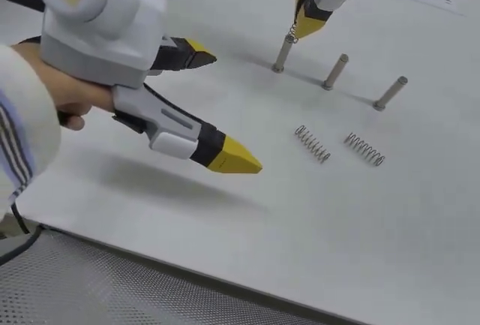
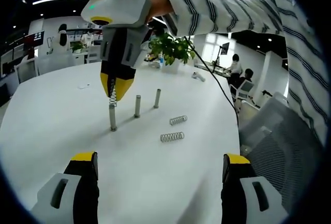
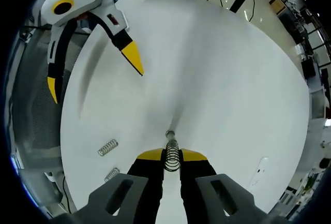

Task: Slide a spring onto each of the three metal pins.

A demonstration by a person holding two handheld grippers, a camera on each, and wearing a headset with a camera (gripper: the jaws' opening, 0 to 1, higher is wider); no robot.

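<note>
Three grey metal pins stand in a row on the white table: the left pin (image 1: 283,53), the middle pin (image 1: 335,71) and the right pin (image 1: 391,92). My right gripper (image 1: 304,28) hangs over the left pin, shut on a spring (image 3: 171,155) whose lower end meets the pin's top (image 2: 112,111). Two loose springs lie in front of the pins, one (image 1: 312,144) left of the other (image 1: 364,148). My left gripper (image 1: 225,107) hovers open over the table, left of the springs, with nothing between its fingers.
The white table (image 1: 247,212) ends at a front edge with perforated grey metal (image 1: 97,287) below it. A potted plant (image 2: 173,48) stands at the table's far side. People sit at desks in the background.
</note>
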